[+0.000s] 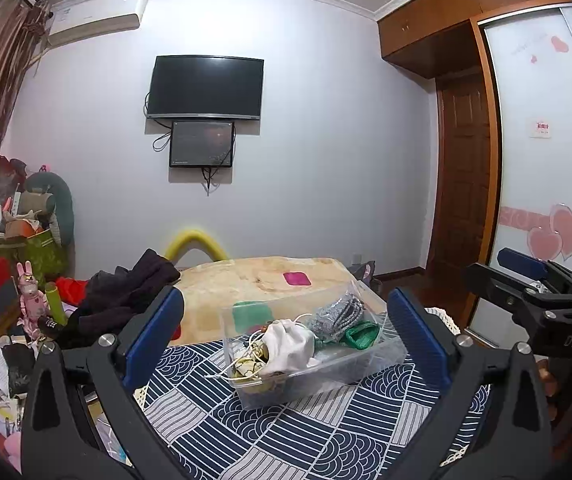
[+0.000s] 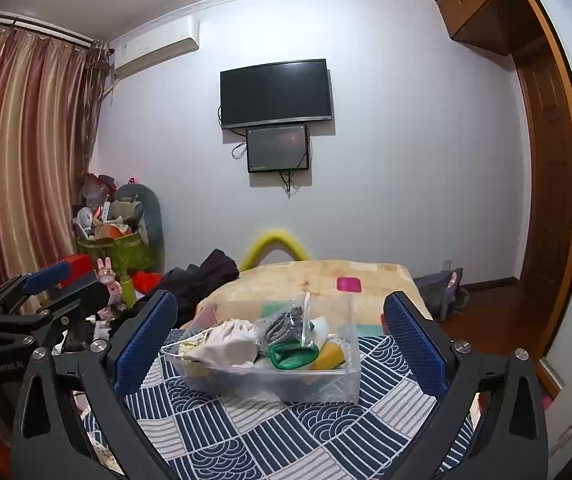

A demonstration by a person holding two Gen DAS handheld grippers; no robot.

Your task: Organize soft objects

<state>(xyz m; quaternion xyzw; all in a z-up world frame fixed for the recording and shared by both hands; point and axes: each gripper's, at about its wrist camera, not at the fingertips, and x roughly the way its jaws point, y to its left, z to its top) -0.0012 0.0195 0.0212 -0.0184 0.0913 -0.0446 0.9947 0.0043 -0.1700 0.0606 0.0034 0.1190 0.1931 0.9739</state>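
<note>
Clear bin (image 1: 370, 364) between spread hand-held gripper (image 1: 286, 332)

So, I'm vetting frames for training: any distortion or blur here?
Left wrist view: fisheye bends the wardrobe door, dark vignette at corners, clear bin sharp. Right wrist view: curtain bowed, yellow foam arch slightly soft.

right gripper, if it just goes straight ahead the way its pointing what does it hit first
Most likely the clear plastic bin on the patterned cloth: it sits centred between the open jaws of the right gripper, near wall first. If the line runs higher, the white pouch inside. Depth is uncertain.
</note>
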